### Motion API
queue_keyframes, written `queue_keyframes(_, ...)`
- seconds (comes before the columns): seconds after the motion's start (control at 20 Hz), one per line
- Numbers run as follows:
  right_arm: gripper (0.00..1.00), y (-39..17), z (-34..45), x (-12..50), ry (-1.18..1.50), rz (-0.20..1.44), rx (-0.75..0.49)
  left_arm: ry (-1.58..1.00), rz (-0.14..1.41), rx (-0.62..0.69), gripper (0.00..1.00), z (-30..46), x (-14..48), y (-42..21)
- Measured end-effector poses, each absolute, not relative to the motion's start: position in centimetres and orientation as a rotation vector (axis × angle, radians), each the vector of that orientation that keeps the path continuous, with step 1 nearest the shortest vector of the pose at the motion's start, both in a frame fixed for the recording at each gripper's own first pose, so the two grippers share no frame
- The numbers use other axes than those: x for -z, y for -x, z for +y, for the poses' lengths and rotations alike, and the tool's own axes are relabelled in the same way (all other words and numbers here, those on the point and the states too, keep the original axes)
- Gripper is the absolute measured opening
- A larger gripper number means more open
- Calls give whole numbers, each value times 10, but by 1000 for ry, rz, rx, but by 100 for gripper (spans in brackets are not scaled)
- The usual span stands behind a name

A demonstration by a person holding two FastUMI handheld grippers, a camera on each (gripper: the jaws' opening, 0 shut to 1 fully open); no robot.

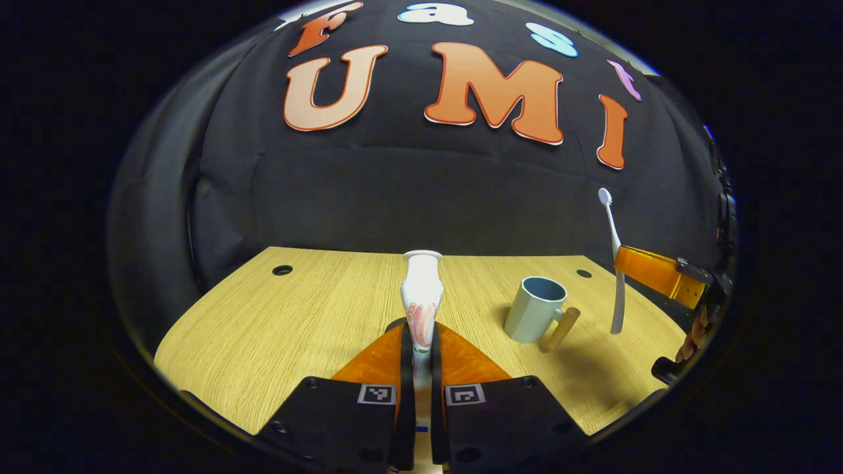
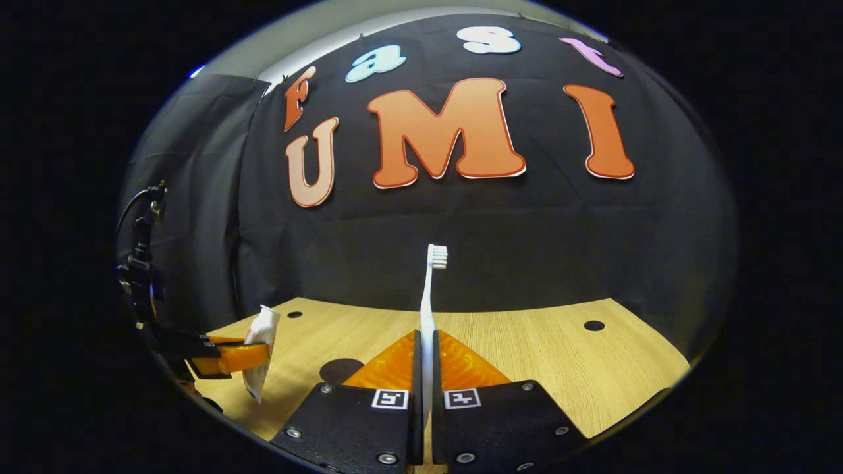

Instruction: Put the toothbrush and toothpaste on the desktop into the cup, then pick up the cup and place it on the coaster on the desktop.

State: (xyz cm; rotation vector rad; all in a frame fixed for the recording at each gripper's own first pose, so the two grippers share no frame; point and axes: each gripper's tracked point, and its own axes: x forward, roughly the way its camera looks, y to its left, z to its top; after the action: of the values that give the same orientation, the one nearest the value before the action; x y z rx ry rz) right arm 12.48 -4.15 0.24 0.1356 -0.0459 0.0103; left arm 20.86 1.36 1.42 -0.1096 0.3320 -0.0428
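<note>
Wooden desktop (image 1: 316,309) under cup (image 1: 535,309); hand-held grippers clamping toothpaste (image 1: 421,296), toothbrush (image 2: 429,303).

Left hand-held gripper (image 1: 421,342) closed on upright toothpaste (image 1: 421,299) above desk (image 1: 276,322); cup (image 1: 535,309) right of it; toothbrush (image 1: 616,263) held upright by right hand-held gripper (image 1: 632,266).

I see a light wood-grain desktop (image 1: 316,309) with a rounded front edge, and it runs back to the booth's black cloth wall (image 1: 395,191), which hangs in soft folds behind it. I count two round cable holes near the back edge in the left gripper view, one at the left (image 1: 282,270) and one at the right (image 1: 583,273). In the right gripper view a pale strip of the room's wall (image 2: 342,26) shows above the cloth, and black cables (image 2: 141,263) hang at the far left.
</note>
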Motion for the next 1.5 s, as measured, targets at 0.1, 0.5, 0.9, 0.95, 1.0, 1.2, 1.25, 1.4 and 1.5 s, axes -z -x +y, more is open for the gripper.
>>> queue_keyframes(0.1, 5, -135, -42, -9, -142, -88, -1, 112, 322, 40, 13, 16, -12, -213)
queue_keyframes(0.5, 5, -173, -57, -22, -180, -215, 21, 126, 318, 32, 13, 27, 1, -221)
queue_keyframes(0.9, 5, -210, -57, -15, -271, -272, -1, 127, 316, 43, 13, 24, 11, -226)
queue_keyframes(0.95, 6, -213, -59, -11, -265, -266, 4, 128, 309, 41, 13, 25, 10, -227)
queue_keyframes(1.0, 5, -216, -60, -7, -251, -261, 7, 131, 301, 41, 13, 25, 9, -229)
queue_keyframes(1.2, 5, -223, -61, 16, -220, -205, 13, 119, 264, 46, 13, 18, 0, -238)
queue_keyframes(1.25, 6, -225, -62, 21, -225, -190, 10, 120, 246, 48, 13, 14, -5, -240)
queue_keyframes(1.4, 7, -225, -64, 27, -247, -170, 8, 118, 182, 61, 13, -2, -27, -251)
queue_keyframes(1.5, 6, -221, -67, 26, -226, -169, 7, 118, 142, 70, 13, -15, -39, -256)
